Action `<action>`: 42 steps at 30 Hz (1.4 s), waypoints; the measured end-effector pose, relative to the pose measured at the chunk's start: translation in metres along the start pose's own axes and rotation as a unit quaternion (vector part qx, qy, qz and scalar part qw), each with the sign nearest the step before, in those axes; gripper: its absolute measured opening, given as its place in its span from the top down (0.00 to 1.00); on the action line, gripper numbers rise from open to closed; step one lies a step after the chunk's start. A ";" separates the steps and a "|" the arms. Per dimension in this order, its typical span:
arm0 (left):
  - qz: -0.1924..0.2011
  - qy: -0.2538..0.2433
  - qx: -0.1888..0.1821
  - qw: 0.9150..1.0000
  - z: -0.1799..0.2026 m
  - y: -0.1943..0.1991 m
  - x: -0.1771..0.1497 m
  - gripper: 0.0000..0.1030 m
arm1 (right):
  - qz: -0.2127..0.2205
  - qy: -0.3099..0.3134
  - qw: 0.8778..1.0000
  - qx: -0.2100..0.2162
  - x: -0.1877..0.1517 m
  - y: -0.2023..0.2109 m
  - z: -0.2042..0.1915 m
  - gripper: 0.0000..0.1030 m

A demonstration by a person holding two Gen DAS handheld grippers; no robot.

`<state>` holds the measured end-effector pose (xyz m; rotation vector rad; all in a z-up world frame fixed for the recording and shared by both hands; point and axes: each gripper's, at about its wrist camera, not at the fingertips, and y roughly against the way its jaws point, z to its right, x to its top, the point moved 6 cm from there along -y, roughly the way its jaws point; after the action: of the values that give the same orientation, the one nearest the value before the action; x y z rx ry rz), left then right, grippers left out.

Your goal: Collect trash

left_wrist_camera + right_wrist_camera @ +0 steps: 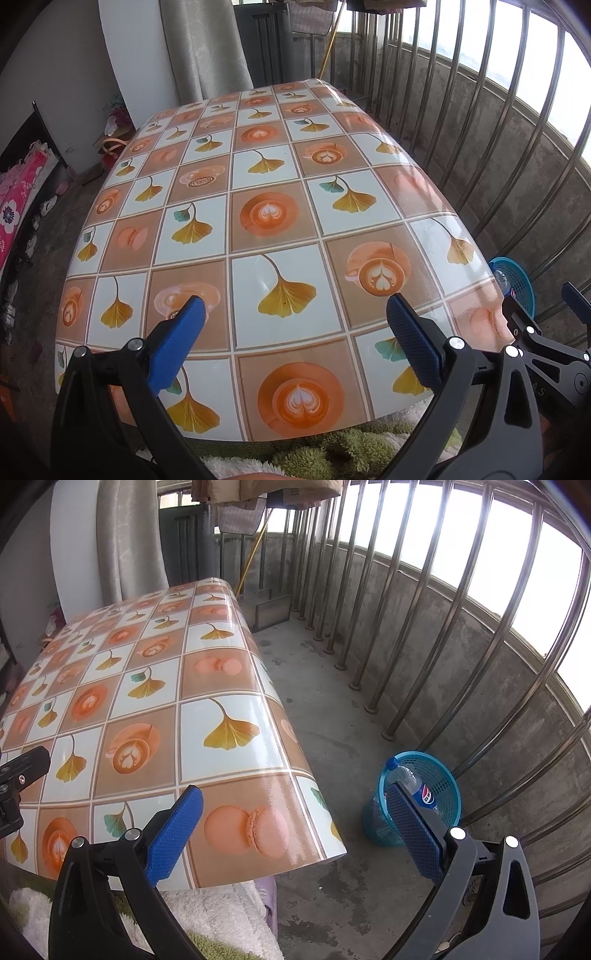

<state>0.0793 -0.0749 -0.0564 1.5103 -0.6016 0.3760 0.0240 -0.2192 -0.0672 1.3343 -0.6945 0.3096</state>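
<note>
A blue mesh waste basket (441, 775) stands on the concrete floor right of the table, by the railing. A clear plastic bottle (408, 775) with a blue cap and blue label sticks out of it, tilted. In the left wrist view the basket (519, 280) shows past the table's right corner. My right gripper (295, 794) hovers open over the table's near right corner and the floor, nothing between its blue fingers (177, 830). My left gripper (295, 306) is open above the table's front part, holding nothing. The right gripper's black frame (546, 343) shows at the right edge.
The table (258, 236) carries a glossy cloth with ginkgo leaves and coffee cups. Steel railing bars (424, 635) and a low concrete wall run along the right. A fluffy white and green fabric (214, 915) lies at the near edge. A curtain (207, 48) hangs behind.
</note>
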 end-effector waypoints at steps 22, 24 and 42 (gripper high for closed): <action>-0.001 0.010 0.012 1.000 -0.006 -0.001 -0.001 0.08 | 0.002 -0.018 1.000 -0.005 0.004 0.003 0.013 0.06; -0.001 0.011 0.013 1.000 -0.007 -0.001 -0.001 0.08 | 0.002 -0.019 1.000 -0.005 0.004 0.004 0.013 0.06; 0.003 0.027 0.029 0.999 -0.018 -0.001 0.004 0.08 | 0.000 -0.022 1.000 -0.006 0.005 0.004 0.016 0.06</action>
<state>0.0855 -0.0578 -0.0541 1.5490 -0.5555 0.4406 0.0205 -0.2339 -0.0598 1.3331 -0.7331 0.2758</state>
